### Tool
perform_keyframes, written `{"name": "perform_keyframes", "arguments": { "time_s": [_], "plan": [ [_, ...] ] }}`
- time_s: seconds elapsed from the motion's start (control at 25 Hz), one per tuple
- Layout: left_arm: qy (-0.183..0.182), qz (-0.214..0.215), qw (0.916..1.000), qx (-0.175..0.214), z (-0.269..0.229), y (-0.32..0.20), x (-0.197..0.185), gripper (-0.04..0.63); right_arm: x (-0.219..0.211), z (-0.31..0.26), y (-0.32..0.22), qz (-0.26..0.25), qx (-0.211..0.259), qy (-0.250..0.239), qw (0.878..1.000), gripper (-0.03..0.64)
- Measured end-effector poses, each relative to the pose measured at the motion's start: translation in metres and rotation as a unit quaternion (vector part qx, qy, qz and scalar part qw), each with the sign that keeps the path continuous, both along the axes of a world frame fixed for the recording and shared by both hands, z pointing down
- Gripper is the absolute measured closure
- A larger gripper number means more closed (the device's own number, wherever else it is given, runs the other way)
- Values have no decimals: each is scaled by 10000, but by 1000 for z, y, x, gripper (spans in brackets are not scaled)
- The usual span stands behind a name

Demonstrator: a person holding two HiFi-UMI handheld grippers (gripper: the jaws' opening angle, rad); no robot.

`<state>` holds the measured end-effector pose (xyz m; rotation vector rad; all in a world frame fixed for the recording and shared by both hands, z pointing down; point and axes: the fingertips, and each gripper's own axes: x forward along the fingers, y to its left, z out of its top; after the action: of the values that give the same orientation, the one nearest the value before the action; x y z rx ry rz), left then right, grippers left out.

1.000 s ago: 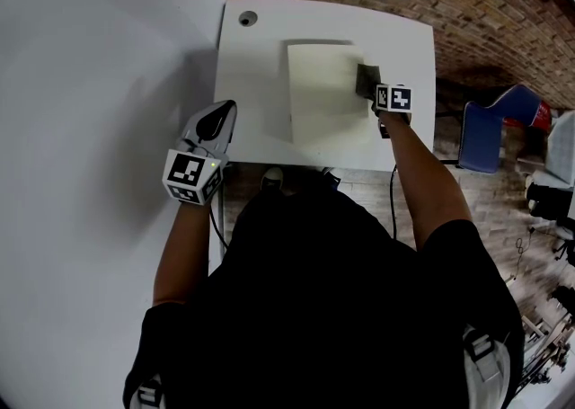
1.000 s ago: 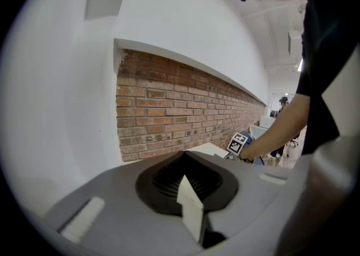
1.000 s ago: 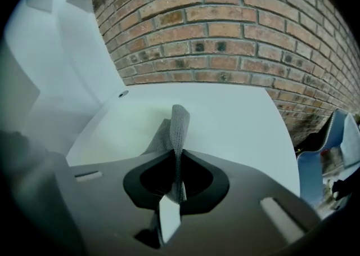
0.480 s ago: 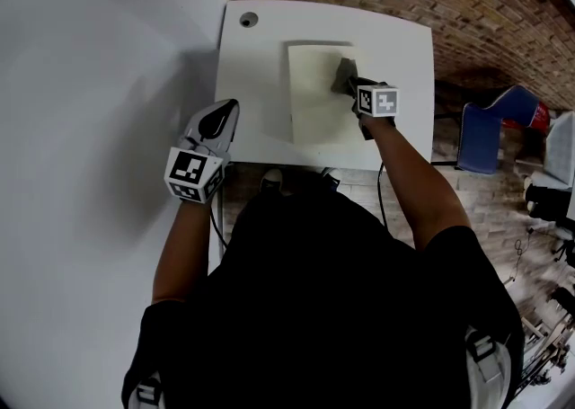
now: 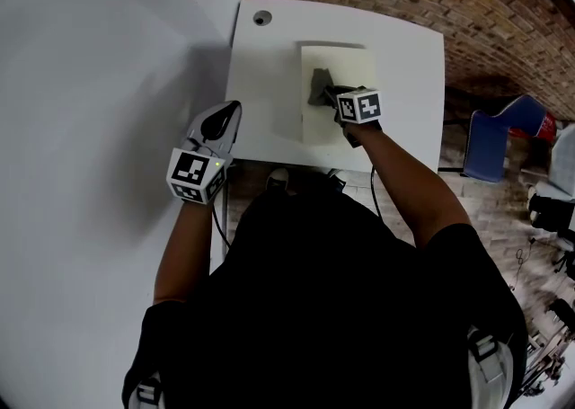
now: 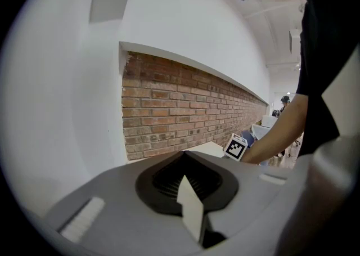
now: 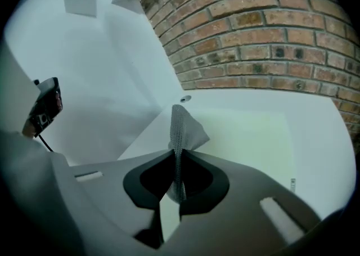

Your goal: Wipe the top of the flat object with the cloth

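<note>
Two grippers are taking part here, but only one is working. The right gripper (image 5: 331, 93) is reaching over the white table (image 5: 269, 102), and its jaws are clamping a grey cloth (image 5: 320, 85); in the right gripper view the fabric is standing up between the closed jaws and folding over toward the far side. The cloth is lying on the flat object (image 5: 349, 64), a pale cream board that is resting flat on the table, nearer to the table's right edge than to its left one. The long axis of the board is running from near to far, and the cloth is touching it close to its left edge, about halfway along this length. So the larger free part of the top is lying to the right of the cloth, with some more toward the far end and the near end. I am judging that the next stroke is needing to go rightward or along the long axis, with the cloth pressed flat. The left gripper (image 5: 230, 112) is hovering beside the near left edge of the table, well apart from the board, with its jaws together and nothing between them. A small round hole (image 5: 261, 17) is showing in the far left corner of the table.
</note>
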<state>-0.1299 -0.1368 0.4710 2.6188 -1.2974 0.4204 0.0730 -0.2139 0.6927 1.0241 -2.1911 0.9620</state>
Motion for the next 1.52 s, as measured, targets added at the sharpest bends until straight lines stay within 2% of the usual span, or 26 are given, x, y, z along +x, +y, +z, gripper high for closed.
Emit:
{"name": "perform_keyframes", "arguments": {
  "time_s": [0.28,0.56,1.12,1.52],
  "plan": [
    [-53,-82,9999,-37,2,2,-11,595,-39,15,15,-314,-276,-176,9990,604],
    [-100,-114,9998,-86,3,5,-17,595,-44,34,21,-346,-488,-105,9982,604],
    [-70,-40,9999,-75,5,5,-14,595,-9,49,20,-45,-523,176,9985,604],
    [-39,67,10000,-38,4,4,-2,595,49,52,18,332,-443,515,9971,604]
  ]
}}
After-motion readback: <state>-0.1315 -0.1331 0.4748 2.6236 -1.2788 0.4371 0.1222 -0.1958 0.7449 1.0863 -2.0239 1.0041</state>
